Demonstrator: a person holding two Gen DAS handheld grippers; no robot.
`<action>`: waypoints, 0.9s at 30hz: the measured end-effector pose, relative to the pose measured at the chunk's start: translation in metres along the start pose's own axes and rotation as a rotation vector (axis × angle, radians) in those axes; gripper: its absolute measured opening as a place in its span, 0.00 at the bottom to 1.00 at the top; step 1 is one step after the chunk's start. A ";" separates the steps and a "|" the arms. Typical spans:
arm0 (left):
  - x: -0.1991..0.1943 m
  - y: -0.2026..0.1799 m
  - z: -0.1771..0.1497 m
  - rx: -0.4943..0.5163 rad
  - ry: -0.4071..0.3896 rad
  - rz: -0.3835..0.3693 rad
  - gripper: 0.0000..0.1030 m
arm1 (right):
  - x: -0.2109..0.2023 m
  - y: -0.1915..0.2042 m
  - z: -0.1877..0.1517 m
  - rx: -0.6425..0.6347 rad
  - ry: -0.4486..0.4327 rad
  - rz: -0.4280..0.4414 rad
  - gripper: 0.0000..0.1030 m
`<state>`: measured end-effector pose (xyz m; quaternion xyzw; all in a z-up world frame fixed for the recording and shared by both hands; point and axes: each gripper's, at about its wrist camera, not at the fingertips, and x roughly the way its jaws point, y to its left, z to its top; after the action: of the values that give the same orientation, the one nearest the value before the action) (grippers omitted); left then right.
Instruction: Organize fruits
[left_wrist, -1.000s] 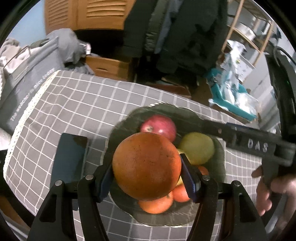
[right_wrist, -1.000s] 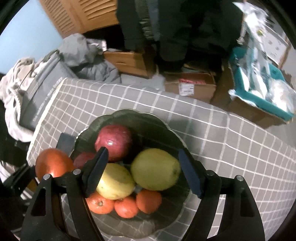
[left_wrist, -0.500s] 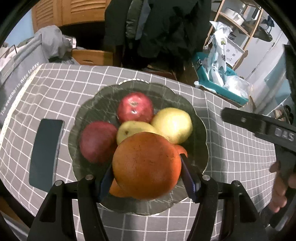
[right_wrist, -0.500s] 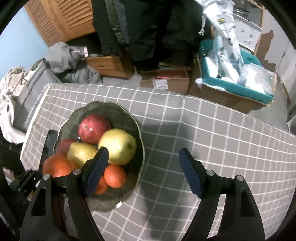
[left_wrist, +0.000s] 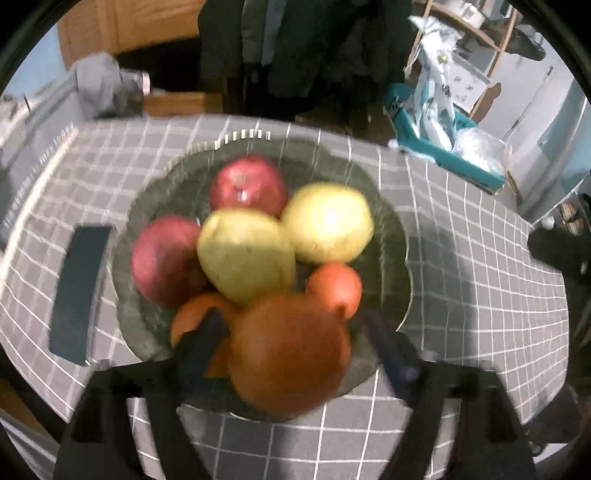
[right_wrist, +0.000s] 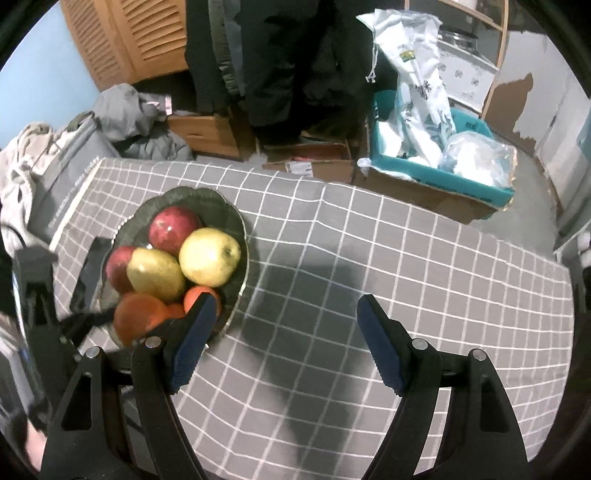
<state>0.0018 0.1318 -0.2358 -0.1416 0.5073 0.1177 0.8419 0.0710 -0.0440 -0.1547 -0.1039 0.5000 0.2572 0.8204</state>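
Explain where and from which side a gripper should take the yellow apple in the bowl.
Grip the yellow apple across its widest middle, coming down from above. Its stem end faces up and right, and the pear and red apple crowd its left, so put one finger toward the bowl rim, the other in the gap between fruits.

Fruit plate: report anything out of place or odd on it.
The big orange sits at the plate's near rim, partly atop the smaller oranges, between the left gripper's opening jaws; it may roll. A dark flat object lies beside the plate, not fruit.
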 end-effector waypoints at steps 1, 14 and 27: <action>-0.005 -0.002 0.002 0.006 -0.026 0.011 0.93 | -0.003 0.000 -0.002 -0.004 -0.004 -0.002 0.77; -0.063 -0.011 0.018 -0.003 -0.130 -0.006 0.93 | -0.052 -0.009 -0.019 0.005 -0.104 -0.026 0.77; -0.153 -0.034 0.030 0.060 -0.312 0.018 0.94 | -0.118 -0.017 -0.009 0.020 -0.291 -0.072 0.78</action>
<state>-0.0321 0.1027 -0.0825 -0.0918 0.3746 0.1305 0.9133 0.0300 -0.0993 -0.0572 -0.0753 0.3743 0.2351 0.8938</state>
